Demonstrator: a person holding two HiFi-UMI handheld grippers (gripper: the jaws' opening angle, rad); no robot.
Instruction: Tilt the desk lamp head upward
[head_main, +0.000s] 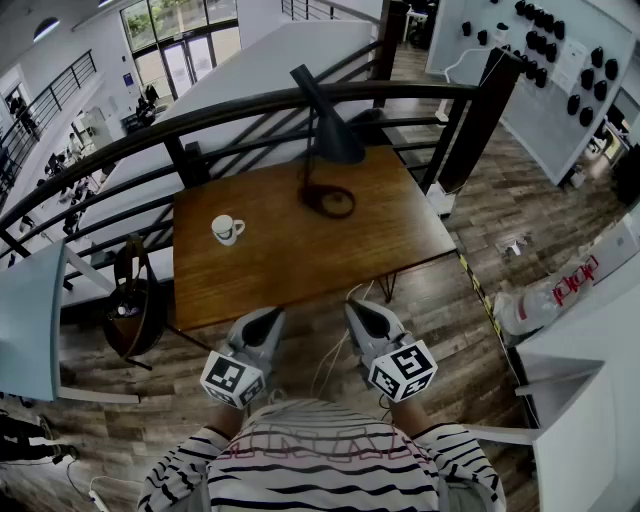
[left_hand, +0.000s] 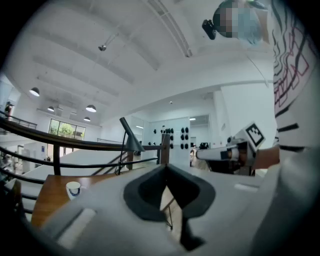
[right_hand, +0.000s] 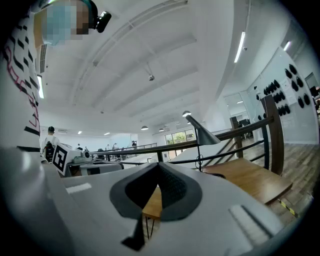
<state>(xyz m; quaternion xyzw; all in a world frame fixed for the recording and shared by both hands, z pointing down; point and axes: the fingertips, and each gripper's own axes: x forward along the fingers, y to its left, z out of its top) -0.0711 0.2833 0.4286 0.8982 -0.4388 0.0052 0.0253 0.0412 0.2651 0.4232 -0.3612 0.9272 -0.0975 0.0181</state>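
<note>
A black desk lamp (head_main: 327, 135) stands at the far side of the wooden table (head_main: 290, 270), its cone head (head_main: 340, 143) pointing down over its ring base (head_main: 330, 201). Both grippers hover in front of the table's near edge, well short of the lamp. My left gripper (head_main: 263, 323) is shut with nothing in it, and so is my right gripper (head_main: 367, 313). In the left gripper view the jaws (left_hand: 166, 176) meet, with the lamp (left_hand: 131, 142) far ahead. The right gripper view shows closed jaws (right_hand: 159, 173) and the lamp head (right_hand: 203, 134) beyond them.
A white mug (head_main: 228, 229) sits on the table's left part. A dark railing (head_main: 250, 105) runs behind the table, with a post (head_main: 470, 120) at right. A bag (head_main: 130, 305) hangs left of the table; a white counter (head_main: 590, 350) and plastic bag (head_main: 545, 295) lie right.
</note>
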